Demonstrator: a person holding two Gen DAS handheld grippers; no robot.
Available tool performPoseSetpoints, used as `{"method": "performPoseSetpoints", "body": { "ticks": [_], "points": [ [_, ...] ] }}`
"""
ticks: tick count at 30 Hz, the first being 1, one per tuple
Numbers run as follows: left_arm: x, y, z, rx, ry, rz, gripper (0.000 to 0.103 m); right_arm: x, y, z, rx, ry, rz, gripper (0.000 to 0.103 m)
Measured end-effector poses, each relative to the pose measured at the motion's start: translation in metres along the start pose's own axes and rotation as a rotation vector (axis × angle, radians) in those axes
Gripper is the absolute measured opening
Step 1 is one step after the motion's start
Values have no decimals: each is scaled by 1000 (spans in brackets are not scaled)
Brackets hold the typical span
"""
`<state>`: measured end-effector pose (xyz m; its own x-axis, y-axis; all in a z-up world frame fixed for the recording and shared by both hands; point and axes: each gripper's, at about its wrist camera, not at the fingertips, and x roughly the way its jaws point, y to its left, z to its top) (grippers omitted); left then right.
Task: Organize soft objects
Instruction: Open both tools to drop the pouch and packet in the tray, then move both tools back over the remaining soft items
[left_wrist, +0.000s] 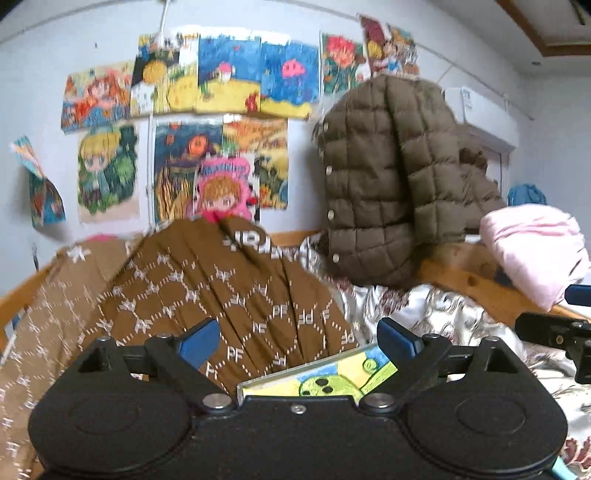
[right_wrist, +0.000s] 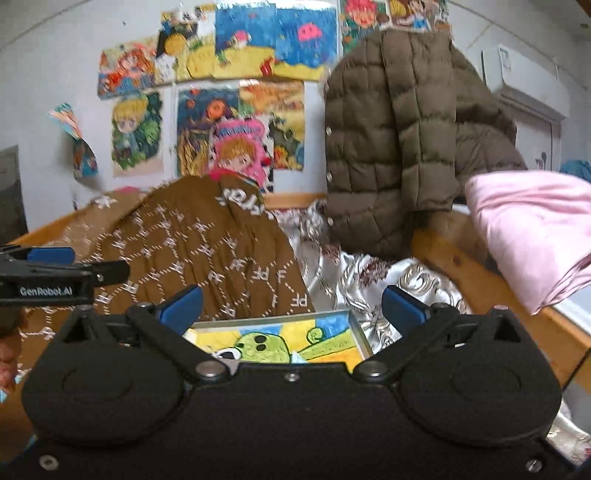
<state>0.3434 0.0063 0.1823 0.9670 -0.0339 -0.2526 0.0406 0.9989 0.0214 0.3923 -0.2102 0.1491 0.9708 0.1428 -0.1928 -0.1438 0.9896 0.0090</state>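
A brown cloth (left_wrist: 207, 280) (right_wrist: 199, 243) with a white diamond pattern and "PF" letters lies heaped on the bed, just beyond both grippers. A brown quilted jacket (left_wrist: 388, 177) (right_wrist: 399, 136) hangs over the wooden bed rail (left_wrist: 480, 288) (right_wrist: 461, 266). To its right, a folded pink cloth (left_wrist: 535, 251) (right_wrist: 535, 229) rests on the same rail. My left gripper (left_wrist: 298, 339) is open and empty above the brown cloth's near edge. My right gripper (right_wrist: 292, 306) is open wide, with nothing between its blue pads, and hovers over a framed painting.
A framed painting of a green creature (left_wrist: 332, 376) (right_wrist: 280, 336) lies on the silver floral bedspread (left_wrist: 443, 314) (right_wrist: 354, 280) right under the grippers. Children's drawings (left_wrist: 221, 74) cover the wall behind. An air conditioner (right_wrist: 524, 81) is mounted at the upper right.
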Motion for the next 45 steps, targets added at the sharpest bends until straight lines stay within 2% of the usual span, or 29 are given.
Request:
{"method": "performPoseSetpoints", "body": {
  "ticks": [5, 8, 14, 20, 26, 32, 37, 45],
  "points": [
    [-60, -5, 10, 3, -75, -2, 98, -50, -2, 13, -3, -40, 9, 102],
    [-98, -6, 6, -26, -90, -13, 99, -81, -5, 17, 1, -64, 20, 102],
    [-164, -12, -16, -62, -140, -61, 102, -137, -1, 10, 0, -99, 49, 102],
    [-200, -10, -45, -82, -140, -122, 102, -173, 12, -7, -36, -126, 64, 102],
    [-221, -9, -76, -33, -132, -120, 102, -205, 24, -26, -57, -137, 55, 102],
    [-234, -11, -107, -23, -78, -133, 102, -230, 27, -54, -30, -112, 55, 102],
    [-238, -14, -127, 20, -42, -137, 102, -230, 25, -76, -14, -85, 36, 102],
    [-229, -13, -156, 38, 71, -121, 102, -227, 18, -125, 76, -5, -5, 102]
  ]
}}
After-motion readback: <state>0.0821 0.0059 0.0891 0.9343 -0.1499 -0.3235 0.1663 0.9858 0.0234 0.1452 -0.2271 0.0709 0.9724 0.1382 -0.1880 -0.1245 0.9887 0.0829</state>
